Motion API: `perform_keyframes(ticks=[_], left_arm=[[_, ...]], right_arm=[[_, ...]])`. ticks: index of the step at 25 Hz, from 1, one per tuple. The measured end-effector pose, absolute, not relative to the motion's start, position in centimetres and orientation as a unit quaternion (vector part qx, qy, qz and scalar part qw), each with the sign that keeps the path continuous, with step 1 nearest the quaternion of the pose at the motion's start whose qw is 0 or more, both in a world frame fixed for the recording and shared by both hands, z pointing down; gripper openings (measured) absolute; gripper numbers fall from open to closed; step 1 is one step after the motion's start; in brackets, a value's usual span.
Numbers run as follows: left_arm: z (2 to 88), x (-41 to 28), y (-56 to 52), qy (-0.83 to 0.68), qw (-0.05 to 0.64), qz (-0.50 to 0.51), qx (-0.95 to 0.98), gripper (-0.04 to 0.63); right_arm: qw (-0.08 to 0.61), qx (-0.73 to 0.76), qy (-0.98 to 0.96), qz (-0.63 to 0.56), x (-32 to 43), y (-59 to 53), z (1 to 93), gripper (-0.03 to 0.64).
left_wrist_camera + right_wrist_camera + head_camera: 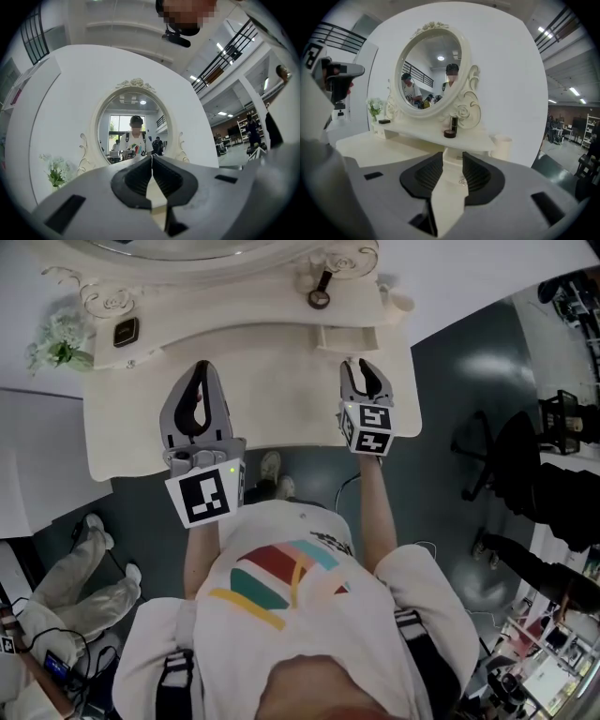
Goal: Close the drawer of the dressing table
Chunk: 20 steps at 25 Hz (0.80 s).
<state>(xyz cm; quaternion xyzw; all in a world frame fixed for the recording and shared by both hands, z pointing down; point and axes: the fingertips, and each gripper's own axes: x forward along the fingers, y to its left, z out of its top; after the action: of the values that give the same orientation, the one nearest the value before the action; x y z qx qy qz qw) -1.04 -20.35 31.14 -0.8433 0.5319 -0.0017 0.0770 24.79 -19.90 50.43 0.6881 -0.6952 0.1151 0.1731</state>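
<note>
The cream dressing table is filling the middle of the head view, its oval mirror rising behind the raised shelf. The left gripper is hovering over the bare tabletop with its jaws pressed together, gripping nothing. The right gripper is pointing at the small drawer, which is sticking out from under the shelf; its jaws are standing apart, framing the drawer front without clasping it. A dark bottle is sitting on the shelf above
</note>
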Motion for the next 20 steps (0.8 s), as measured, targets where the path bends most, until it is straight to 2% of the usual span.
perform_keyframes(ticks=[12,20], left_arm=[[32.7,-1.6,-21.6,0.537,0.066,-0.017,-0.841,0.008],[32.2,-2.2,-22.5,0.551,0.059,0.002,-0.833,0.008]], right_arm=[[0.223,0.698,-0.662,0.158,26.9,-21.1,56.3,0.104],[0.220,0.699,-0.651,0.198,27.9,-21.3,58.6,0.112]])
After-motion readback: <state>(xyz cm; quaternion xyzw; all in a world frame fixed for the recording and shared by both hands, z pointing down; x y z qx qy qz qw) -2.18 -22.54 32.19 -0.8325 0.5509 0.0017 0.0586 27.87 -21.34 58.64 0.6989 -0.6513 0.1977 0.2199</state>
